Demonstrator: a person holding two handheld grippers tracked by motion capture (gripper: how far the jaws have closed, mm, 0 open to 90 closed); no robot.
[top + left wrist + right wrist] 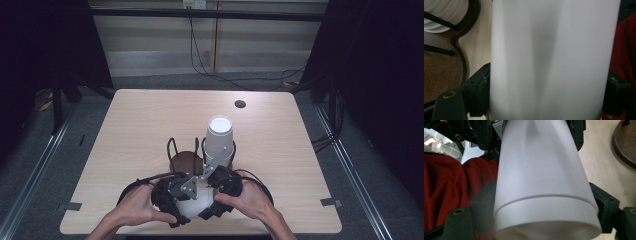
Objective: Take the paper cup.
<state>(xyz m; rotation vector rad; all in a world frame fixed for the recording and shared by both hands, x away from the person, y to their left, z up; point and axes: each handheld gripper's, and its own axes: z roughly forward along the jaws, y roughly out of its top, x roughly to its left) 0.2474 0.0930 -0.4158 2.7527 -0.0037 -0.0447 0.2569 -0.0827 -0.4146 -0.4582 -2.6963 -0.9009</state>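
Note:
A white paper cup (195, 202) lies on its side near the table's front edge, between both grippers. My left gripper (172, 197) holds it from the left; in the left gripper view the cup (549, 60) spans the gap and both black pads (477, 92) press its wall. My right gripper (220, 190) grips it from the right; in the right gripper view the cup (541, 182) sits between the jaws with a step line near its rim, as if two cups are nested. Just behind stands an upside-down stack of white cups (219, 137).
The stack stands in a brown-based holder (181, 161) with black wire loops, just beyond the grippers. A dark round grommet (240, 104) sits at the far side of the wooden table (150, 120). A red garment (449, 185) lies behind the cup.

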